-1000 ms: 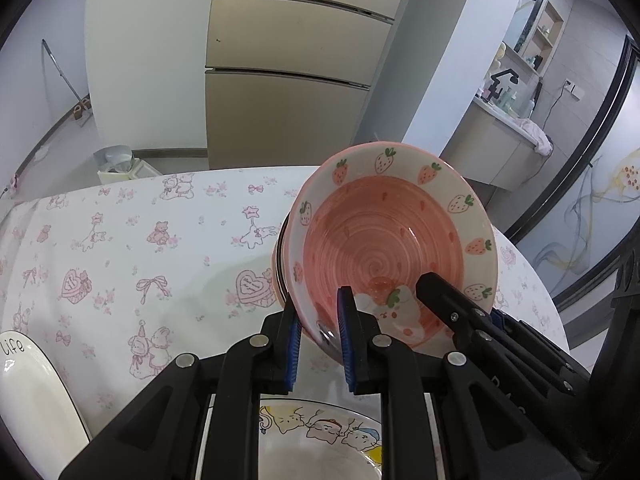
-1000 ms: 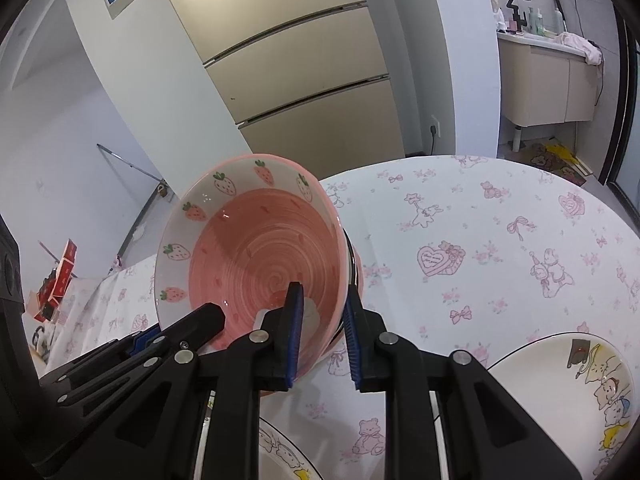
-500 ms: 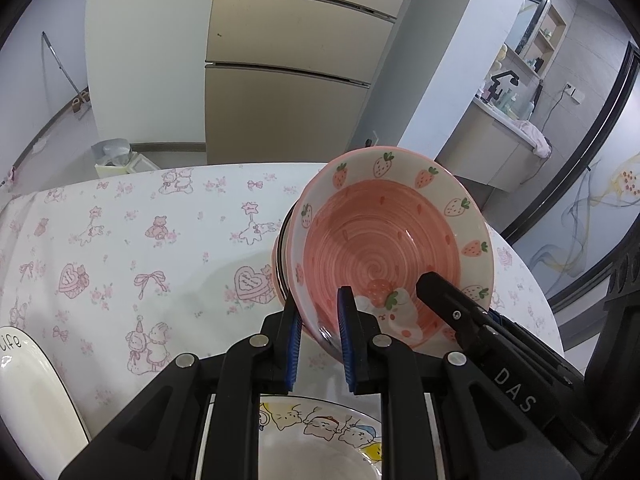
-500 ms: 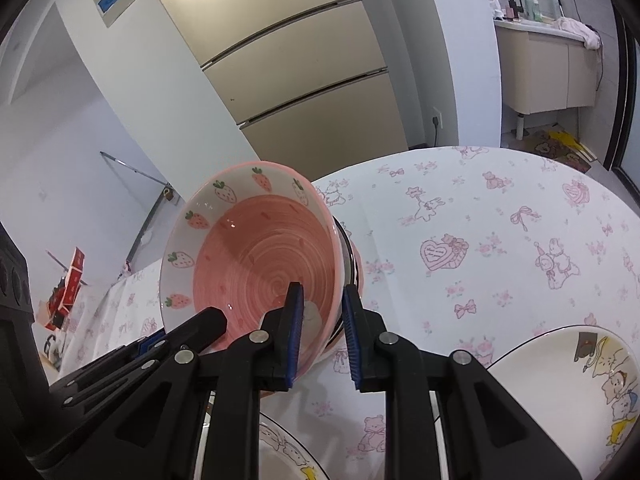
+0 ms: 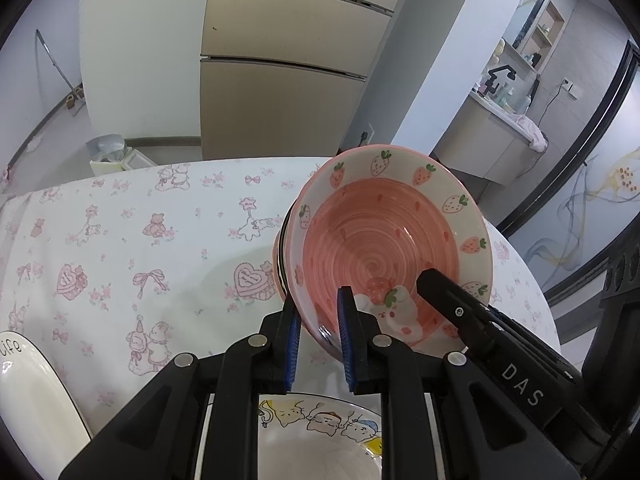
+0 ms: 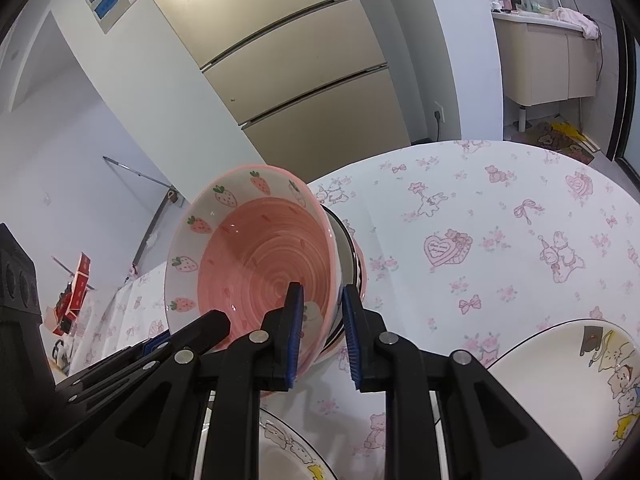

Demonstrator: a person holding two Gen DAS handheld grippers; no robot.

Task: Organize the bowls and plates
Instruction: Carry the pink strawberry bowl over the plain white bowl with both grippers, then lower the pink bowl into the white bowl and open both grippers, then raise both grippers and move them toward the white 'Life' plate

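Observation:
A pink bowl with strawberries on its rim point(image 5: 380, 240) point(image 6: 260, 256) is tilted toward the cameras above the tablecloth. A dark-rimmed bowl point(image 6: 346, 240) nests under it. My left gripper point(image 5: 320, 336) is shut on the near left rim of the stack. The right gripper point(image 6: 322, 320) is shut on the opposite rim. Each gripper shows in the other's view: the right gripper point(image 5: 460, 308), and the left gripper point(image 6: 192, 340). A cartoon plate point(image 5: 320, 432) lies below the left gripper's fingers.
The round table has a white cloth with pink prints point(image 5: 160, 240). A white plate with lettering point(image 5: 32, 392) lies at the left edge. Another cartoon plate point(image 6: 560, 380) sits at the near right. A beige fridge point(image 5: 288, 60) stands behind the table.
The right wrist view has rolled slightly, so the table looks more slanted. Both grippers keep the same hold on the bowl stack, which stays in about the same place.

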